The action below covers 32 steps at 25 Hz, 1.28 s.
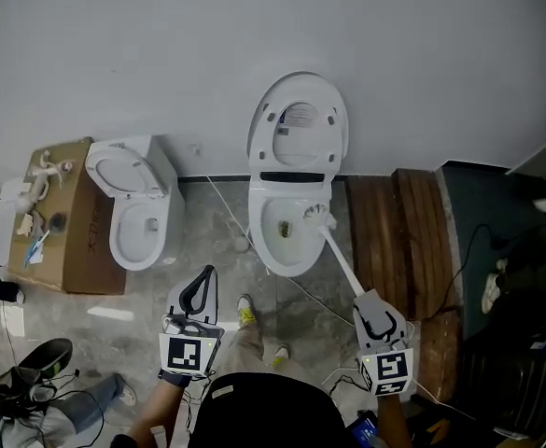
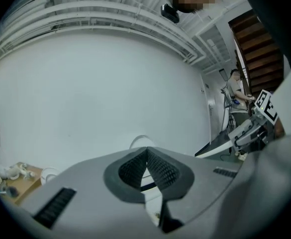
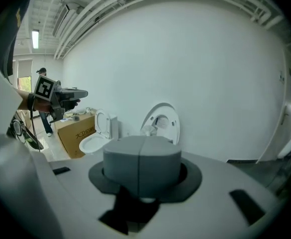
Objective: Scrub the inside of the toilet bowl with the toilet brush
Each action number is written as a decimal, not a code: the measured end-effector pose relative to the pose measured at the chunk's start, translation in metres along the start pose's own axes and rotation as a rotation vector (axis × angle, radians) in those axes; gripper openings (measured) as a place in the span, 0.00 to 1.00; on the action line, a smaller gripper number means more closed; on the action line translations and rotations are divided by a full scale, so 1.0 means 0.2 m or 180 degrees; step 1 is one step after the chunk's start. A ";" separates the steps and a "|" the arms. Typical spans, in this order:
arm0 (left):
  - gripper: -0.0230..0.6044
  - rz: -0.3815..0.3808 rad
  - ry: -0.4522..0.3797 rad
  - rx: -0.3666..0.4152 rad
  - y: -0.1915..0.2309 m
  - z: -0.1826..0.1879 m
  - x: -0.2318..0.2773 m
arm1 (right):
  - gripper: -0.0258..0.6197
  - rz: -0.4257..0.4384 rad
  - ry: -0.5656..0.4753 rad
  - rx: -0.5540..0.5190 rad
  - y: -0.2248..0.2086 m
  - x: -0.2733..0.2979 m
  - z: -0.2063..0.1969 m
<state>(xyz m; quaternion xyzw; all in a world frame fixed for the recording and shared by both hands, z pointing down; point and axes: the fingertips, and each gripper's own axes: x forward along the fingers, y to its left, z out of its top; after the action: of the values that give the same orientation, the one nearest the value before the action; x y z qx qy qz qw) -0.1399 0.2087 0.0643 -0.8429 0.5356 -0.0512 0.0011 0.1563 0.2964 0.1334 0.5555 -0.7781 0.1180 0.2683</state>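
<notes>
The white toilet (image 1: 271, 250) stands against the wall with its lid (image 1: 298, 124) up. A white toilet brush (image 1: 316, 218) has its head inside the bowl at the right rim, and its long handle slants down-right to my right gripper (image 1: 375, 321), which is shut on the handle's end. In the right gripper view the jaws (image 3: 142, 153) are pressed together, with the brush head (image 3: 146, 130) showing just above them before the raised lid (image 3: 164, 122). My left gripper (image 1: 201, 286) hangs left of the bowl, shut and holding nothing; its pads (image 2: 157, 168) meet at the tip.
A smaller white toilet (image 1: 140, 215) stands to the left beside a cardboard box (image 1: 67, 241) with small items on top. Dark wooden planks (image 1: 394, 241) lie right of the bowl. Cables run over the floor; shoes (image 1: 41, 357) lie bottom left. My feet (image 1: 245, 312) are before the bowl.
</notes>
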 end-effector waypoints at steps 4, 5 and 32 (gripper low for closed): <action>0.05 -0.0131 -0.0073 0.0005 0.16 -0.11 0.23 | 0.27 0.0021 0.0277 -0.0057 0.04 0.32 0.00; 0.05 -0.0189 -0.0056 0.0051 0.19 -0.15 0.28 | 0.27 0.0045 0.0352 -0.0121 0.06 0.40 -0.01; 0.05 -0.0412 0.0829 -0.0509 0.18 -1.60 1.11 | 0.27 0.0583 0.1215 -0.0045 0.00 2.12 -0.97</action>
<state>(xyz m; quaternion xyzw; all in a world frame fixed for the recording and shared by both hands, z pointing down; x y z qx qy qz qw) -0.1071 0.0090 0.3998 -0.8593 0.4782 -0.1172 -0.1387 0.1105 0.0497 0.5277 0.4481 -0.7612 0.2396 0.4029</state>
